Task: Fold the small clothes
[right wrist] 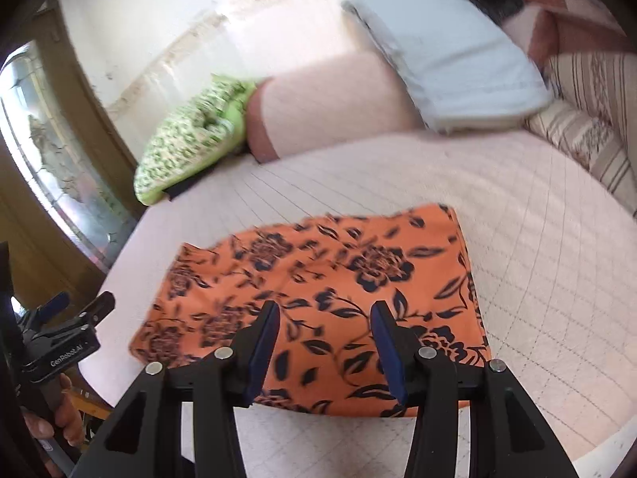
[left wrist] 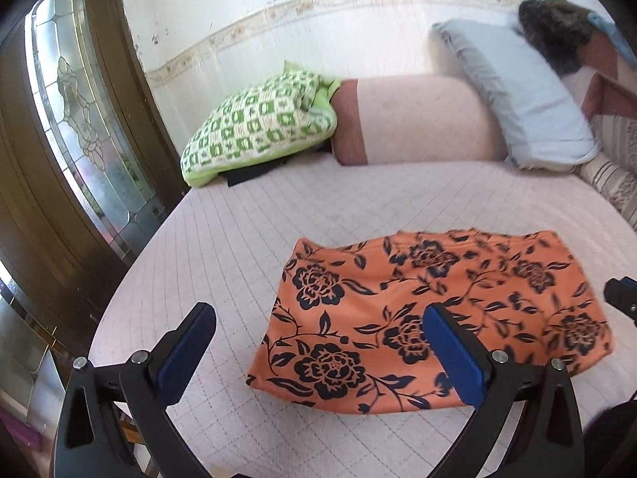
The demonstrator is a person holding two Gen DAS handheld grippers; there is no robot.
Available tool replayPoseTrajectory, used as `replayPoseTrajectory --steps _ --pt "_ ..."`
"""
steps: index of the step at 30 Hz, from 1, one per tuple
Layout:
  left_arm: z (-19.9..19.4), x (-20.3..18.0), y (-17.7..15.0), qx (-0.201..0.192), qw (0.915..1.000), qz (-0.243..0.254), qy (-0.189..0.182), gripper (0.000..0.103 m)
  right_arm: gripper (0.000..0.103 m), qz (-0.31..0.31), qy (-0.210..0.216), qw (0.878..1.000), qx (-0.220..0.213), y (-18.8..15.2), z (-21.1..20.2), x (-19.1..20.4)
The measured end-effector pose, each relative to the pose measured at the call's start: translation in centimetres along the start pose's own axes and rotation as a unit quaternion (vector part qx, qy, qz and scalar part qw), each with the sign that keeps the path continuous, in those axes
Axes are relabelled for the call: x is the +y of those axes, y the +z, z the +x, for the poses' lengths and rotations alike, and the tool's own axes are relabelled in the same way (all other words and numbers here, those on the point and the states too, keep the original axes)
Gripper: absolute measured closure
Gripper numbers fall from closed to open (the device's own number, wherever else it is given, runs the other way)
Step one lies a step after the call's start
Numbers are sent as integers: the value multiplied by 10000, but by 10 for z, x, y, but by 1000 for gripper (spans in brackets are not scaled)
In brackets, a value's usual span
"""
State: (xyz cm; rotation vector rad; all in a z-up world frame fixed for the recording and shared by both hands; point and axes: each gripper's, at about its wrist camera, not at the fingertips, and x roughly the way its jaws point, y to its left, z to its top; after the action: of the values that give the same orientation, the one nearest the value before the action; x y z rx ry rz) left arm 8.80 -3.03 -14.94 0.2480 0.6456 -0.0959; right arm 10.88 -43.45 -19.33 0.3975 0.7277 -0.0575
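The orange floral garment (left wrist: 430,310) lies flat on the bed (left wrist: 239,247) as a tidy rectangle, just ahead of and below both tools: the left hand-held gripper (left wrist: 322,342) hangs over its left edge with jaws spread wide and empty, while the right hand-held gripper (right wrist: 326,342) hovers above its near edge, jaws apart with nothing between them. A fold looks finished, though motion blur hides the layers. The next move calls for either another fold from an edge or taking up a fresh piece.
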Motion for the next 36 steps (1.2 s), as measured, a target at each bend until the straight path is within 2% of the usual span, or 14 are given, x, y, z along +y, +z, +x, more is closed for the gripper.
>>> replayPoseTrajectory --steps 7,13,17,20,22,24,26,29,32,34,36 --pt "-29 5 3 -242 9996 -69 -116 0 50 -422 -46 9986 -314 -3 -32 30" --pt "-28 9 -2 -183 9995 -127 -208 0 50 -510 119 9983 -258 -10 -31 42" --pt "3 23 -17 156 9995 -266 -116 0 50 -578 316 9977 129 -25 -6 48" --pt "47 45 -37 733 9961 -462 143 0 50 -631 280 9961 550 -42 21 46" --pt "85 68 -52 1250 9885 -823 211 0 50 -676 233 9945 761 -48 37 44" --pt "111 82 -63 1606 9801 -1142 229 0 50 -664 194 9928 983 -52 54 43" --pt "125 89 -69 1741 9756 -1320 211 0 50 -643 212 9909 1166 -51 73 43" --pt "140 83 -71 1711 9771 -1251 176 0 50 -742 230 9880 1332 -47 102 55" --pt "161 80 -79 1970 9730 -1092 506 0 50 -863 388 9855 1408 -45 126 75" --pt "178 81 -90 2171 9685 -1166 373 0 50 -995 432 9817 1563 -51 143 86" --pt "179 91 -95 2177 9648 -1473 108 0 50 -1300 180 9746 1813 -64 166 94"
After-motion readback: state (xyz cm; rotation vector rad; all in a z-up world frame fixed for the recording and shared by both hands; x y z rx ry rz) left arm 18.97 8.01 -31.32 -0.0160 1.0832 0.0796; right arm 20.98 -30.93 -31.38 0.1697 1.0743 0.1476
